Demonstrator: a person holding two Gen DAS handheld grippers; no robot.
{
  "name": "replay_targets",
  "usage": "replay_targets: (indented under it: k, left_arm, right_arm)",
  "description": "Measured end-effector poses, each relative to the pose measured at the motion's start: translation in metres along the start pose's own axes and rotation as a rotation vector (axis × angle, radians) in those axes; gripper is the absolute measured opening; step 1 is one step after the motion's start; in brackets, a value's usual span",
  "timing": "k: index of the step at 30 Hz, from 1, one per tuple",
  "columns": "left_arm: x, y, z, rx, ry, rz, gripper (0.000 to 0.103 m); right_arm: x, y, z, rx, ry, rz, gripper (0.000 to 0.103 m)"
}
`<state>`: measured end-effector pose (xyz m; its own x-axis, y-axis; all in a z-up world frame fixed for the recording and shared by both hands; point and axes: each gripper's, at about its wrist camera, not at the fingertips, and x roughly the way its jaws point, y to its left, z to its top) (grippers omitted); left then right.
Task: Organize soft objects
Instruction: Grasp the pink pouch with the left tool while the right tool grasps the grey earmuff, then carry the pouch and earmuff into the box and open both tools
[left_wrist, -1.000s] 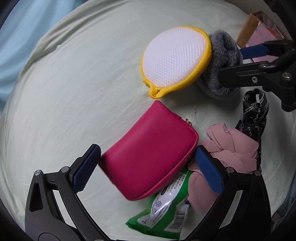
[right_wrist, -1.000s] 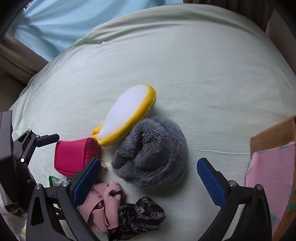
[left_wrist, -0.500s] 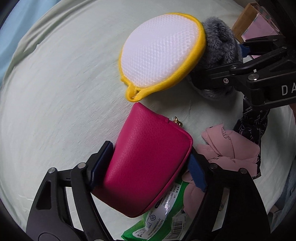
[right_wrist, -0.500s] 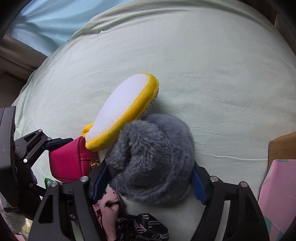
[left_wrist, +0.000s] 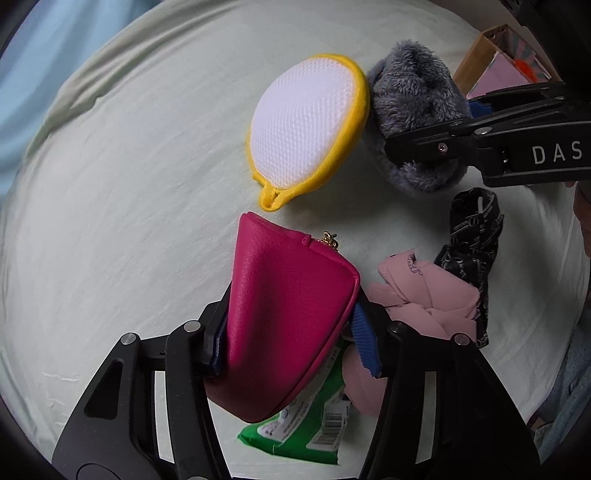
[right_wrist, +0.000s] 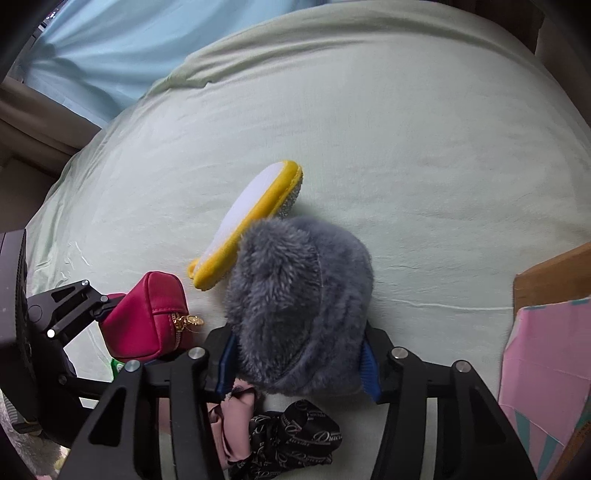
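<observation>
My left gripper is shut on a magenta zip pouch and holds it tilted above the pale green sheet; the pouch also shows in the right wrist view. My right gripper is shut on a grey fluffy slipper, seen too in the left wrist view. A yellow-rimmed white mesh pad lies beside the slipper, touching it. A pink cloth and a black printed cloth lie below the slipper.
A green wipes pack lies under the pouch. A cardboard box with a pink lining stands at the right, also in the left wrist view. A blue curtain hangs behind the bed.
Both grippers have closed: the left on the magenta pouch, the right on the grey slipper. Both objects are now lifted and squeezed between the pads.
</observation>
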<state>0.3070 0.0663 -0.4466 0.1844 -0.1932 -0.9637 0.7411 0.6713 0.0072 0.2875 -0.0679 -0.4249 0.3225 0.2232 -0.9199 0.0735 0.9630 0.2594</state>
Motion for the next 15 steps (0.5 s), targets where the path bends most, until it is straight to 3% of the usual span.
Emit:
replay_targets:
  k: [6, 15]
  left_arm:
    - [-0.037, -0.008, -0.007, -0.021, -0.034, 0.028, 0.050]
    - [-0.127, -0.038, -0.016, -0.090, -0.099, 0.089, 0.050]
  right_arm:
    - [-0.036, 0.007, -0.004, 0.007, -0.056, 0.002, 0.049]
    - [-0.119, 0.020, -0.022, -0.008, -0.148, 0.009, 0.049]
